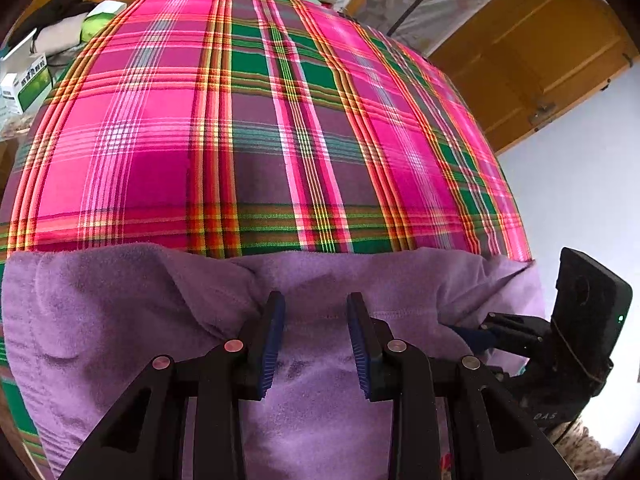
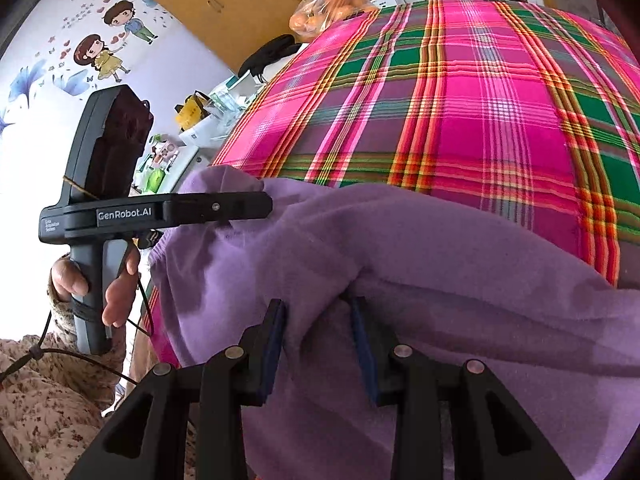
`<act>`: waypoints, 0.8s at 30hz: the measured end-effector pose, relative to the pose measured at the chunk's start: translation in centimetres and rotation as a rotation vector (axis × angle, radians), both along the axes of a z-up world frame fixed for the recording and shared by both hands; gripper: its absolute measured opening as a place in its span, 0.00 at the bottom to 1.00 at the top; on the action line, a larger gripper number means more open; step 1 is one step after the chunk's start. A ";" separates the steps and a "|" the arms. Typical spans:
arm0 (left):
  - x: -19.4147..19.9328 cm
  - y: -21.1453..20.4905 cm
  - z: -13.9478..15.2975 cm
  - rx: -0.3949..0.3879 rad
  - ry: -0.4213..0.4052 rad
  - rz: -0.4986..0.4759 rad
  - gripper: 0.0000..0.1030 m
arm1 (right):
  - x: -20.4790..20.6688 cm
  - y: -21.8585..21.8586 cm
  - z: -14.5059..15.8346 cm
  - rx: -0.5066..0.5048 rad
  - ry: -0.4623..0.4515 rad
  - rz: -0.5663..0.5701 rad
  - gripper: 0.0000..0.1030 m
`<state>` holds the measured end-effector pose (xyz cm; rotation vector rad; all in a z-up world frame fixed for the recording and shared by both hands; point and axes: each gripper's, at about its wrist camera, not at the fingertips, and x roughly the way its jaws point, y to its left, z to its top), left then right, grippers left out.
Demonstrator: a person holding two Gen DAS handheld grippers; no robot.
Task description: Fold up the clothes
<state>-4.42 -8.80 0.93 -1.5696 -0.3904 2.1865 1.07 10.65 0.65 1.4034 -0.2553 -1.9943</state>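
A purple fleece garment (image 1: 120,312) lies bunched along the near edge of a table under a pink and green plaid cloth (image 1: 280,120). My left gripper (image 1: 316,308) has a thick fold of the fleece filling the gap between its blue pads, and creases run into them. From the right wrist view the left gripper (image 2: 264,204) is side-on, its tip buried in a raised corner of the garment (image 2: 440,260), with a hand (image 2: 120,288) on its handle. My right gripper (image 2: 318,312) pinches a ridge of fleece. In the left wrist view the right gripper (image 1: 460,332) bites the garment's right edge.
The plaid cloth (image 2: 480,100) stretches flat to the far edge. An orange plastic bag (image 2: 324,8), a black item (image 2: 272,54) and boxes (image 1: 28,84) crowd the far and left sides. A wooden cabinet (image 1: 520,60) stands behind. Floral fabric (image 2: 40,400) lies at the lower left.
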 end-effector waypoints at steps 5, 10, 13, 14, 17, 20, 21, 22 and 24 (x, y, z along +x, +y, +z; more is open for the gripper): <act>0.0 -0.1 0.0 0.007 -0.001 -0.003 0.32 | -0.2 -0.4 -0.1 -0.037 0.005 0.000 0.39; 0.0 -0.2 0.0 0.013 -0.003 -0.003 0.32 | -0.5 0.4 -0.2 -0.128 0.005 -0.035 0.39; 0.0 -0.3 0.0 0.017 -0.004 -0.001 0.32 | -0.6 1.2 0.2 -0.206 0.028 -0.101 0.39; 0.0 -0.4 0.0 0.019 -0.005 0.002 0.32 | -0.8 1.4 0.4 -0.234 0.042 -0.124 0.39; -0.1 -0.5 -0.1 0.022 -0.006 0.002 0.32 | -0.7 2.2 1.3 -0.315 0.096 -0.173 0.39; -0.1 -0.6 -0.1 0.024 -0.006 0.001 0.32 | -0.6 2.9 1.7 -0.330 0.113 -0.197 0.40; -0.1 -0.6 -0.1 0.025 -0.006 0.001 0.32 | -0.7 2.9 1.5 -0.318 0.099 -0.196 0.40; -0.1 -0.6 -0.1 0.025 -0.007 0.000 0.32 | -0.7 2.9 1.4 -0.306 0.085 -0.195 0.40; -0.1 -0.6 -0.1 0.025 -0.007 0.001 0.32 | -0.6 2.7 0.9 -0.285 0.047 -0.180 0.40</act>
